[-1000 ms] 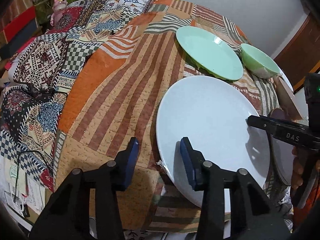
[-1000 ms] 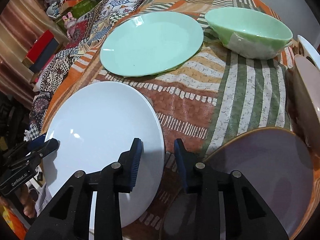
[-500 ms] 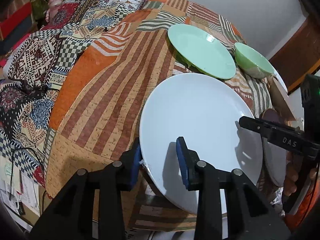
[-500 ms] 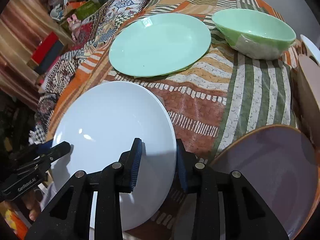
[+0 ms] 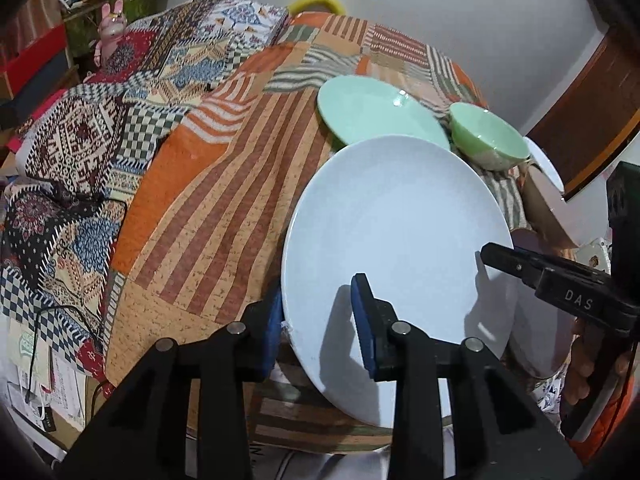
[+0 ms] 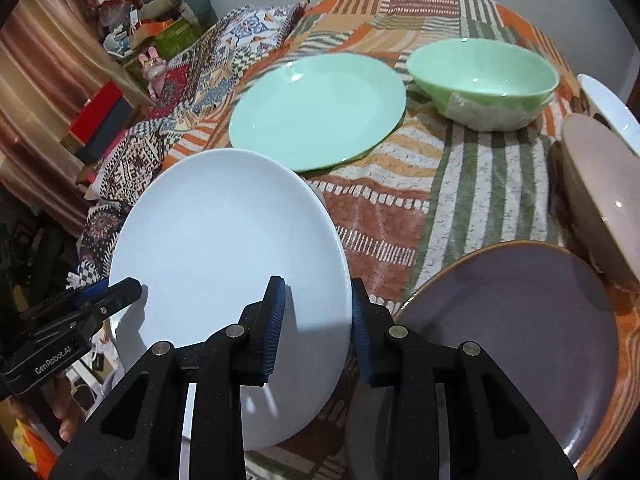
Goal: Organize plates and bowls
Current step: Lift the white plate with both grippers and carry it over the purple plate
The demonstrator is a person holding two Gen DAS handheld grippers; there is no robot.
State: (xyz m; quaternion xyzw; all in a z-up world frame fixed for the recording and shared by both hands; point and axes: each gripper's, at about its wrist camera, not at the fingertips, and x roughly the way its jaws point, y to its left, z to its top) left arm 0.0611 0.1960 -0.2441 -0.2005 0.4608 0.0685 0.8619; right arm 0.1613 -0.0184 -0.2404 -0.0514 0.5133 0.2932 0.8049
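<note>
- Left wrist view: the white plate (image 5: 396,216) sits tilted above the patchwork cloth (image 5: 224,184), its rim between the left gripper (image 5: 318,316) pads; whether they clamp it, I cannot tell.
- The right gripper (image 6: 316,320) straddles the opposite rim, jaws apart around it.
- Beyond lie a green plate (image 6: 316,108) and green bowl (image 6: 482,80).
- A purple plate (image 6: 516,328) lies at right.

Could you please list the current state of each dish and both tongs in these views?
white plate: tilted, rim between both tongs
left tongs: straddling the plate's rim, grip unclear
right tongs: straddling the opposite rim, grip unclear
green plate: flat on the cloth, empty
green bowl: upright, empty
purple plate: on the cloth, empty
</note>
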